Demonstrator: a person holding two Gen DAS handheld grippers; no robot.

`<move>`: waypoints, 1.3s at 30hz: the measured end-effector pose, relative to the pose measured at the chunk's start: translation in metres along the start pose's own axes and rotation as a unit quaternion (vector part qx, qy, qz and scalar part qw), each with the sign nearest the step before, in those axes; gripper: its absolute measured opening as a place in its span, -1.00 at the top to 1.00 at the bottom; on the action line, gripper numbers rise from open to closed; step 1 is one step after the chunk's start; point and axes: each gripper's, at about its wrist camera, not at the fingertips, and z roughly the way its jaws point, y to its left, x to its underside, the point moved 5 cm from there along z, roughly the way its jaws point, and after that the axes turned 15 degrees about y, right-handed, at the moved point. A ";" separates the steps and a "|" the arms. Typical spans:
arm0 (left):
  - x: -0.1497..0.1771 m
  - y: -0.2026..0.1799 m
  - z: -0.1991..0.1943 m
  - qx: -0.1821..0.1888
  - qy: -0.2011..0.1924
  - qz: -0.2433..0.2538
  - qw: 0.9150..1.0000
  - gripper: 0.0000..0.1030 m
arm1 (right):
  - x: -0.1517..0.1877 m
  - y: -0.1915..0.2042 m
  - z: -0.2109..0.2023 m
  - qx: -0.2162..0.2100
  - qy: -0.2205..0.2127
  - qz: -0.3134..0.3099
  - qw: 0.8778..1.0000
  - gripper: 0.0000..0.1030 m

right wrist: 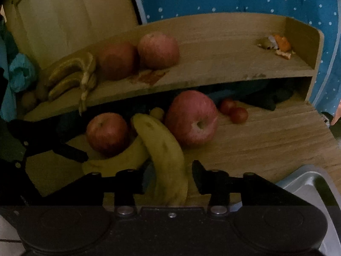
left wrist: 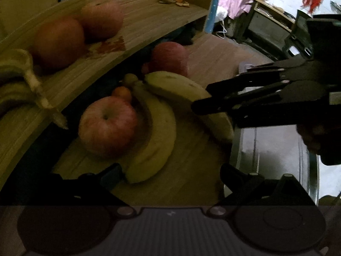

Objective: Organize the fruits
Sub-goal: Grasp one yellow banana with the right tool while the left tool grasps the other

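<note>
Two yellow bananas lie crossed on the wooden table. My right gripper has its jaws narrowed onto the upper banana, which runs back under the camera. In the left wrist view that gripper reaches in from the right and clamps the same banana. My left gripper stands wide open, with the tip of the lower banana between its fingers. A red apple rests against that banana, and a bigger apple lies behind.
A curved wooden shelf above the table holds two apples, browned bananas and orange peel. Small red fruits lie under it. A metal tray sits at the table's right edge.
</note>
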 end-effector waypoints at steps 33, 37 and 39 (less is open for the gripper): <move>-0.055 -0.001 0.032 -0.073 0.011 -0.012 0.997 0.15 | -0.001 -0.015 -0.003 -0.046 -0.021 0.042 0.998 0.28; -0.059 0.004 0.032 -0.064 0.009 -0.016 0.998 0.17 | 0.001 -0.016 -0.014 -0.036 -0.029 0.045 0.998 0.28; -0.061 0.003 0.031 -0.067 0.007 -0.013 0.998 0.19 | 0.004 -0.017 -0.018 -0.028 -0.031 0.050 0.998 0.28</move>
